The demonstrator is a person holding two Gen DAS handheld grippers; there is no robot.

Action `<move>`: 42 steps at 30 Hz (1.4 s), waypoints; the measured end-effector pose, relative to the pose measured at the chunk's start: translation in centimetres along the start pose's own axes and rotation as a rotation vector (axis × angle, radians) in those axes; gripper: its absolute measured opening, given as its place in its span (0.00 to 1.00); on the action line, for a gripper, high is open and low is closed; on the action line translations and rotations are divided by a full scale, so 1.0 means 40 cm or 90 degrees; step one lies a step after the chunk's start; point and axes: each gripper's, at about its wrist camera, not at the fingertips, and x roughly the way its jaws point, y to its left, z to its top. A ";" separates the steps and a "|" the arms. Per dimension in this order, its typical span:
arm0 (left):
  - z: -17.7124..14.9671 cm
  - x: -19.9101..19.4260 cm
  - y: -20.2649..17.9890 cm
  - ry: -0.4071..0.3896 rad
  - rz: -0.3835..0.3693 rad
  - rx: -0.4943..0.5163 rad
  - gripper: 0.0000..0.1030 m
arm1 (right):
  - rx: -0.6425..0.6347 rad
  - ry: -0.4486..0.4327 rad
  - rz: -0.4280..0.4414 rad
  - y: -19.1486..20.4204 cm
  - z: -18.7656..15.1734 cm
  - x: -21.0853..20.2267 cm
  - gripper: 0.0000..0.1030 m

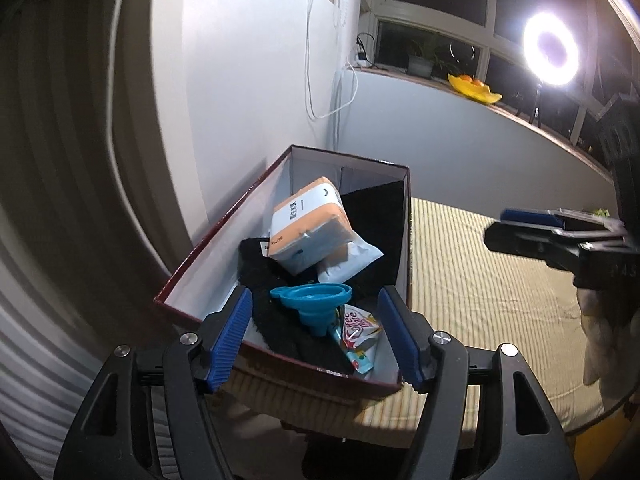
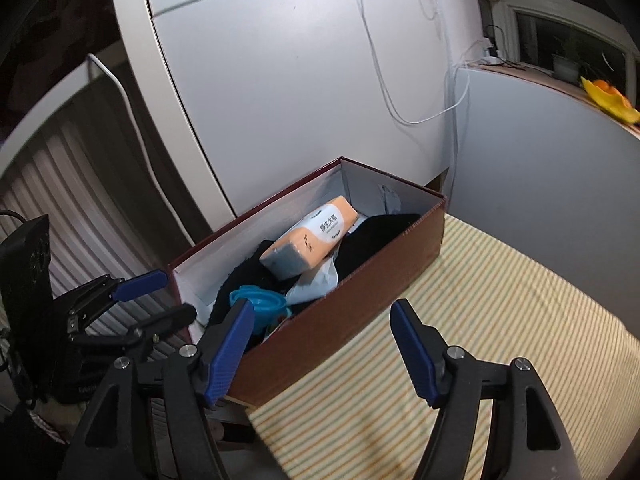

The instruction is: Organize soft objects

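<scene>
Box on striped cloth, against the wall, already loaded: orange tissue pack propped on top toward the far end, white pouch just under it, black fabric along the bottom and heaped at the far right corner, blue funnel near the front, colourful sachet beside it at the near right. Nothing soft visible loose on the cloth in either view, so packing looks finished or nearly so, judged only from what shows; anything outside the frames unknown. Left gripper wide open and empty, hovering over the near end of the box, funnel and sachet framed between the blue pads but below them, not touched. Right gripper likewise spread and holding nothing, poised off the near right side of the box, left pad over the rim by the funnel, right pad over bare cloth. Each gripper also seen from the other's camera, apart from the box walls. Remaining work, if any, probably tidying the tilted tissue pack so the contents lie flat, or closing up; no lid in sight.
</scene>
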 end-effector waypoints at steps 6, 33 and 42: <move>-0.024 -0.050 -0.011 -0.022 0.001 -0.010 0.67 | 0.030 -0.014 -0.004 -0.008 -0.060 -0.058 0.65; -0.109 -0.204 -0.073 -0.069 0.049 -0.017 0.77 | 0.021 -0.086 -0.098 0.083 -0.274 -0.239 0.65; -0.107 -0.189 -0.078 -0.053 0.042 -0.018 0.77 | 0.031 -0.092 -0.099 0.068 -0.279 -0.247 0.65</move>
